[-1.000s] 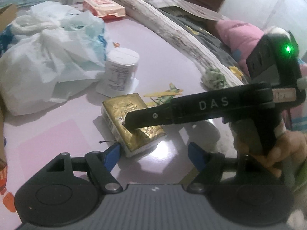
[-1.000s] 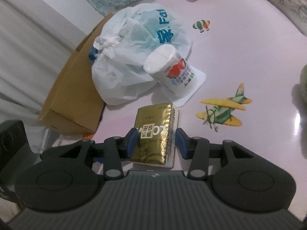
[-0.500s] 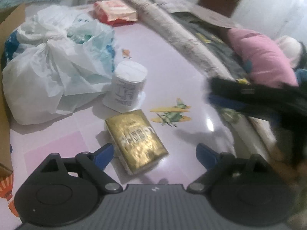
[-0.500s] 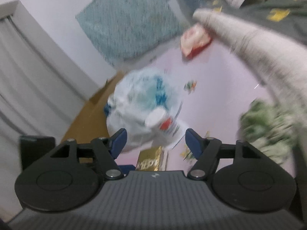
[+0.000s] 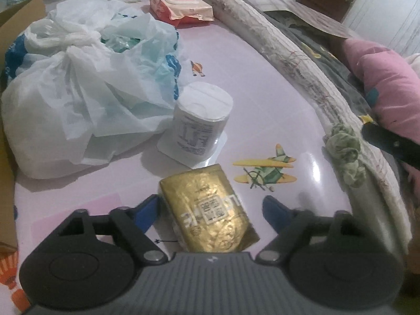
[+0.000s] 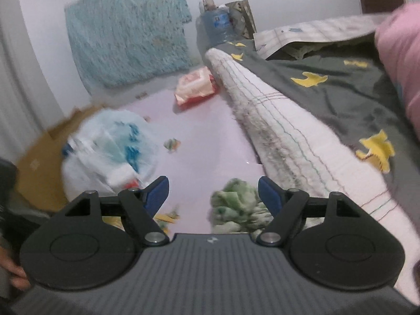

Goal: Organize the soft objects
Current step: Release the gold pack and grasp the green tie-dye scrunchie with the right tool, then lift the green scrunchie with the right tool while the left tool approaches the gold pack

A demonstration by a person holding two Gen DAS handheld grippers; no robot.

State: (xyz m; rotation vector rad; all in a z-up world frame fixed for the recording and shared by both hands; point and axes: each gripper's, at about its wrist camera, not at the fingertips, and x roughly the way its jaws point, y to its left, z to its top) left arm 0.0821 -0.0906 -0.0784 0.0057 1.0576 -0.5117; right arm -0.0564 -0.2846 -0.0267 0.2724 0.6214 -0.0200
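A gold-wrapped tissue pack [image 5: 210, 210] lies on the pink mat [image 5: 249, 84], between the fingers of my left gripper [image 5: 211, 208]. The jaws are closing; the left pad is near the pack's edge, and a gap shows on the right side. A crumpled green cloth [image 6: 236, 204] lies on the mat by the white quilt, just below my right gripper [image 6: 214, 191]. Its jaws are opening and grip nothing. The same green cloth [image 5: 344, 152] appears at the right of the left wrist view, beside a black finger [image 5: 388, 141] of the right gripper.
A knotted white plastic bag [image 5: 78, 92] and an upturned white cup [image 5: 202, 120] sit behind the gold pack. A red-and-white wipes pack [image 5: 181, 5] lies farther back. Cardboard [image 5: 15, 26] borders the left. A rolled white quilt [image 6: 275, 120], grey bedding [image 6: 341, 92] and pink pillow [image 5: 380, 78] fill the right.
My right gripper let go of the gold pack, lifted and swung right toward the green cloth and bed. My left gripper moved in until the pack lay between its fingers.
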